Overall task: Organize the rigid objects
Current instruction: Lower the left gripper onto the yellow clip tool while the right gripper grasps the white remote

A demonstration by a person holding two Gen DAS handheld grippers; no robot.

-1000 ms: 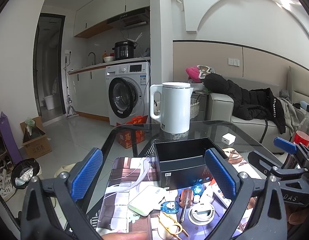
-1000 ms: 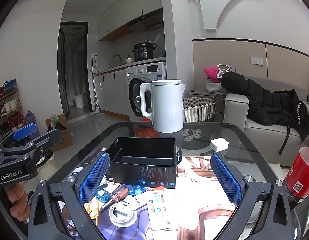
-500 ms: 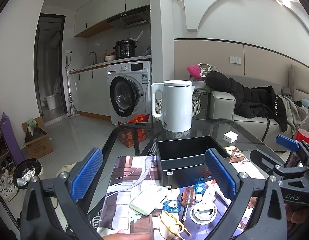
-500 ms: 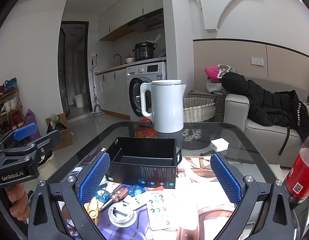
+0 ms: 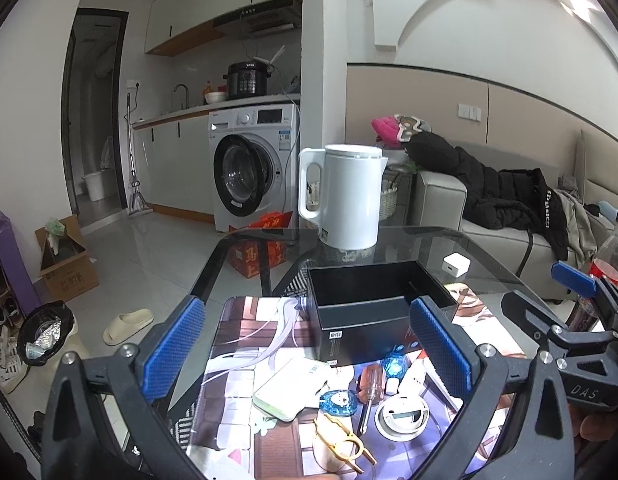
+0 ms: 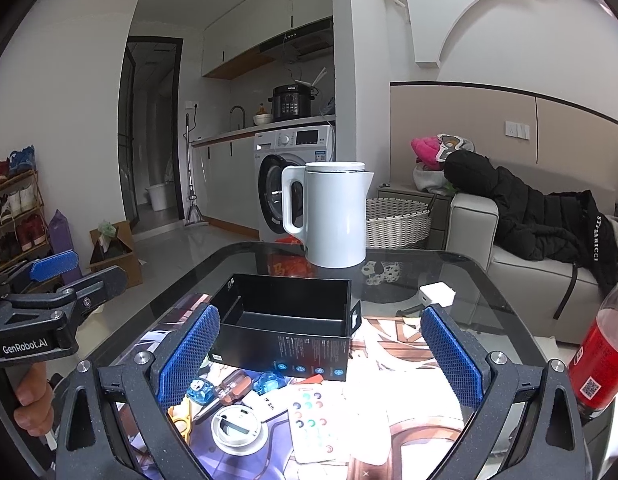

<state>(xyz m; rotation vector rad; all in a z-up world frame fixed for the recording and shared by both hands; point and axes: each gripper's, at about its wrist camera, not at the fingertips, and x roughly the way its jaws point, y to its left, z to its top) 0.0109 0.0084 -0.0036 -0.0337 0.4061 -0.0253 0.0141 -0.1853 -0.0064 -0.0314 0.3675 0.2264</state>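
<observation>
Black box (image 6: 287,316) lying empty, small items unsorted before it: I am holding left gripper (image 5: 305,350) and right gripper (image 6: 319,356) wide, barely shifted, sorting unstarted.

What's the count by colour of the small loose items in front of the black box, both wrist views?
Blue: 2, teardrop-shaped pieces
White: 3, round case, remote, flat pack
Yellow: 1, clip
Brown: 1, screwdriver
Total: 7, all outside the empty black box.
</observation>
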